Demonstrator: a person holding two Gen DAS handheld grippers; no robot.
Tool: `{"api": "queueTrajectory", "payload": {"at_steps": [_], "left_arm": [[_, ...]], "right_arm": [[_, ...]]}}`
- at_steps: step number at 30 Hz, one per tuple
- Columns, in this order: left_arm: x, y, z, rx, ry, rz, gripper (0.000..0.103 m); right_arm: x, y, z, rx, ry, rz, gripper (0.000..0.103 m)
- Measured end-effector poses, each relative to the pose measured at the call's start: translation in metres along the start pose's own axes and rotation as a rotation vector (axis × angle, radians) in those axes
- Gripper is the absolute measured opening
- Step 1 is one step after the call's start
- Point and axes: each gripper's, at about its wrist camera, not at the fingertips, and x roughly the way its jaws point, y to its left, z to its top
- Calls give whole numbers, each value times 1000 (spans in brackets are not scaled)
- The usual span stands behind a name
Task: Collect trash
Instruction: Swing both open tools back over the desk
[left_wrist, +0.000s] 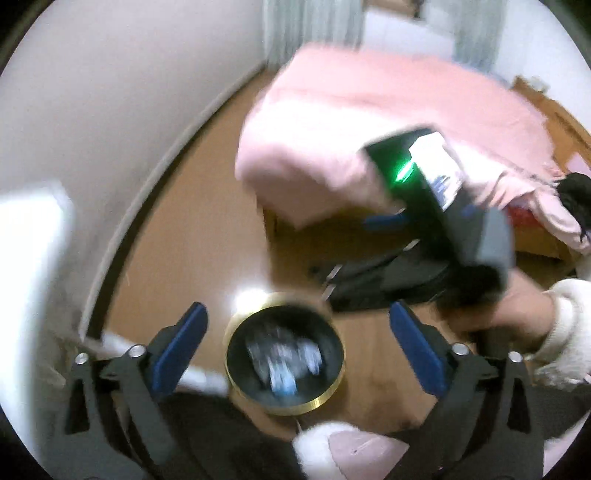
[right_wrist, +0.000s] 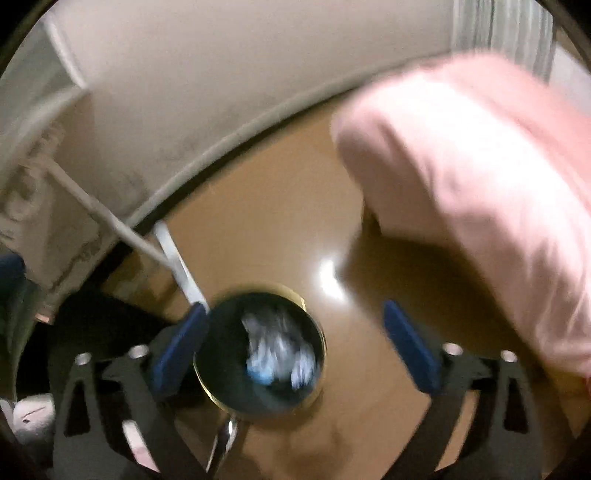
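Observation:
A round black trash bin with a gold rim (left_wrist: 295, 409) stands on the wooden floor, and crumpled white and blue trash (left_wrist: 284, 363) lies inside it. My left gripper (left_wrist: 297, 314) hangs above the bin, open, with nothing between its blue pads. In the right wrist view the same bin's rim (right_wrist: 295, 290) and the trash (right_wrist: 277, 354) sit low between the fingers. My right gripper (right_wrist: 295, 308) is open and empty above them. The right gripper's black body (left_wrist: 443, 192), showing a green light, appears at the upper right of the left wrist view. Both views are blurred.
A bed with pink bedding (left_wrist: 351, 122) (right_wrist: 480, 177) stands close to the right of the bin. A pale wall and baseboard (right_wrist: 221, 147) curve behind it. A white pole (right_wrist: 110, 218) leans at the left. A dark item (left_wrist: 388, 277) lies by a hand in a white sleeve (left_wrist: 524, 317).

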Motion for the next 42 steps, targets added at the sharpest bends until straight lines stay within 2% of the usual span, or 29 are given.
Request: {"api": "queueTrajectory", "payload": {"at_steps": [2, 4, 7, 9, 11, 13, 16, 20, 24, 27, 29, 31, 33, 35, 38, 42], "left_arm": [[-37, 2, 8, 22, -80, -10, 96], [-75, 12, 11, 19, -169, 32, 96], [-128, 40, 4, -21, -284, 186, 96], [-160, 71, -11, -96, -326, 307, 96], [-185, 98, -30, -183, -343, 425, 96], [-212, 129, -60, -277, -354, 541, 97], [-247, 177, -113, -429, -317, 688, 97], [-293, 236, -197, -671, -262, 823, 96], [-327, 280, -263, -904, -264, 853, 96], [-339, 307, -296, -1041, -294, 789, 96], [-336, 321, -304, -1101, -288, 744, 96], [-332, 339, -305, -1125, -274, 692, 96], [-332, 358, -301, -1134, -276, 653, 96], [-325, 382, -283, -1130, -279, 628, 96], [-311, 411, -257, -1108, -265, 643, 96], [-284, 434, -240, -1038, -180, 684, 96]], "right_arm": [[-24, 14, 13, -42, -79, -43, 95], [-50, 34, 27, -112, -175, -103, 96], [-91, 77, 43, -236, -345, -128, 96], [-113, 111, 58, -314, -443, -88, 96], [-123, 148, 69, -388, -496, -9, 96], [-124, 185, 79, -445, -499, 70, 96], [-116, 247, 90, -526, -457, 213, 96], [-109, 330, 96, -612, -406, 380, 96], [-106, 403, 100, -687, -384, 453, 96], [-109, 448, 103, -727, -346, 511, 96], [-101, 471, 109, -719, -305, 562, 96], [-96, 487, 109, -710, -295, 583, 96], [-87, 497, 107, -709, -300, 564, 96], [-77, 503, 106, -696, -284, 558, 96], [-66, 500, 105, -658, -248, 580, 96], [-60, 508, 109, -671, -255, 566, 96]]}}
